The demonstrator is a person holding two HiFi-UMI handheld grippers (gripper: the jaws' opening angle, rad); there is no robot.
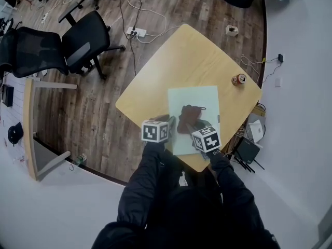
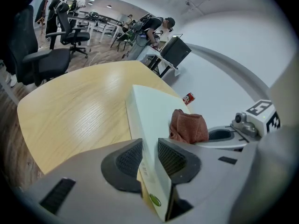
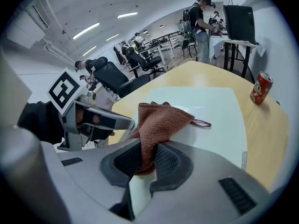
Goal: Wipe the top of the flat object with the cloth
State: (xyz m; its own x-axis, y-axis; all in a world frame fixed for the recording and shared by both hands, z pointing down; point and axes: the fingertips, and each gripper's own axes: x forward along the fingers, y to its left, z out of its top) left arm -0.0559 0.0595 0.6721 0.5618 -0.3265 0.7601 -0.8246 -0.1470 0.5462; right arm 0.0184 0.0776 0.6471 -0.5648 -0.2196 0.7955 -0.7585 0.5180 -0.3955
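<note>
A pale green flat object lies on the wooden table, with a brown cloth bunched on its top. My left gripper is shut on the flat object at its near left edge, one pad on each side of the thin edge. My right gripper is shut on the near end of the cloth, which drapes forward onto the flat object with a small loop trailing. In the head view the left gripper and right gripper sit side by side at the object's near end.
A red drink can stands near the table's right corner, beyond the flat object. Black office chairs and a power strip with cables are on the wood floor to the left. The table's near edge is just below the grippers.
</note>
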